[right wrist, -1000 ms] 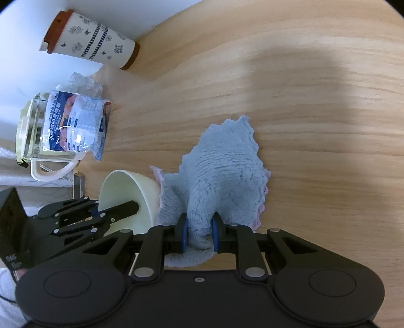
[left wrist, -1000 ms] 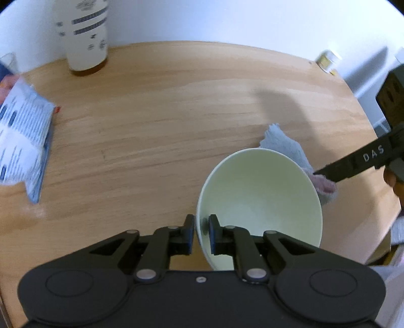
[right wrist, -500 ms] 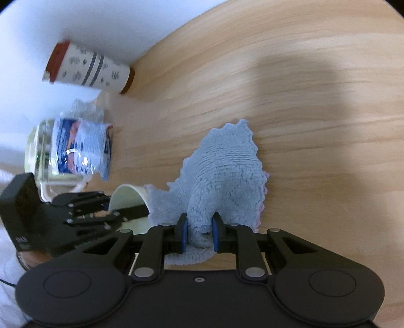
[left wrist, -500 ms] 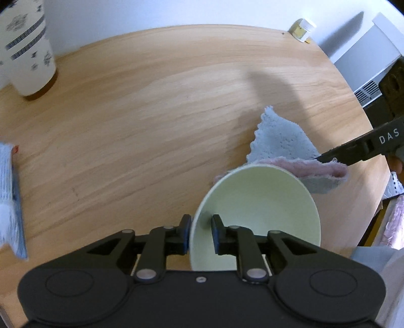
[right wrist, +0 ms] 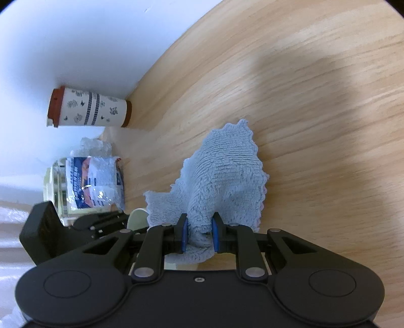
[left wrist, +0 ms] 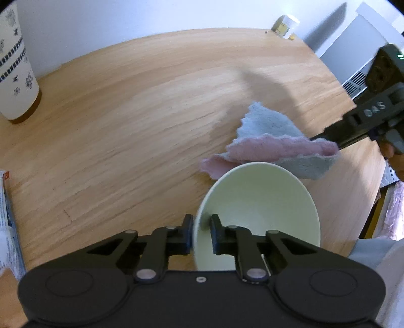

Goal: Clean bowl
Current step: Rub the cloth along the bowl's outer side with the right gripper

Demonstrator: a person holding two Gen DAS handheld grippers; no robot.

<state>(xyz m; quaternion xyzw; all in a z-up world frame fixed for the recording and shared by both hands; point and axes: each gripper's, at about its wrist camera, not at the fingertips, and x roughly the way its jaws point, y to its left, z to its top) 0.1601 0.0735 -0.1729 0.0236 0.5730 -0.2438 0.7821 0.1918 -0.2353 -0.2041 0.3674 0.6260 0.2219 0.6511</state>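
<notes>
Bowl (left wrist: 257, 209), pale green, sat tilted at the near edge of the round wooden table (left wrist: 141, 106) in the left wrist view, mouth turned toward the camera. We noted the left gripper (left wrist: 201, 233) clamped on its rim, one finger outside the wall and one inside. Just beyond the far rim hung a cloth (left wrist: 272, 143), blue on one face and pink on the other, pinched at its right end by the right gripper (left wrist: 330, 143). A patterned cup (left wrist: 15, 75) stood far left by the wall, a small jar (left wrist: 285, 24) at the far edge.

From the right wrist view we saw the right gripper (right wrist: 199, 236) closed on a bunched fold of the blue cloth (right wrist: 222, 176), the rest trailing onto the table (right wrist: 315, 113). Only a sliver of the bowl (right wrist: 136, 218) showed, left of the cloth, beside the left gripper's dark body. Further left lay a printed packet (right wrist: 96, 181) against a glass jug (right wrist: 54, 186), the cup (right wrist: 91, 111) beyond.
</notes>
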